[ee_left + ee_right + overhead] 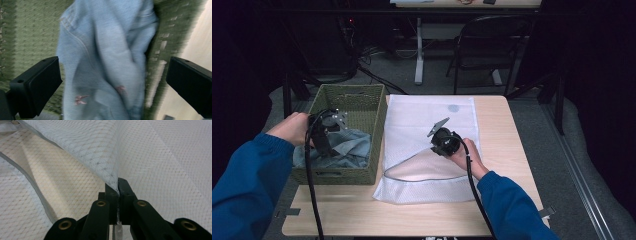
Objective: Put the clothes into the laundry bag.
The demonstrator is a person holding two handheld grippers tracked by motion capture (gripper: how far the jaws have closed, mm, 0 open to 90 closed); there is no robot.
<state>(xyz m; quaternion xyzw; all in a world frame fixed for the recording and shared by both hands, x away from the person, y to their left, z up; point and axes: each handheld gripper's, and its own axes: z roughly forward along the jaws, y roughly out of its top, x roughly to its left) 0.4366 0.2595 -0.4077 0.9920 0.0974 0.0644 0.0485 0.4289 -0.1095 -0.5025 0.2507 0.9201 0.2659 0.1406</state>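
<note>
Near the table's left edge, the left gripper (pixel 326 142) is hovering jaws apart over the blue garment (pixel 105 62) in the green basket (pixel 362 95), cloth lying straight between them; toward the middle, the right gripper (pixel 117 192) is pinching the white mesh bag (pixel 422 117), tenting its mouth open toward the basket

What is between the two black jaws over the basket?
A blue cloth hangs between the left tool's open jaws, touching neither, in the left gripper view. Behind it is the green basket.
</note>
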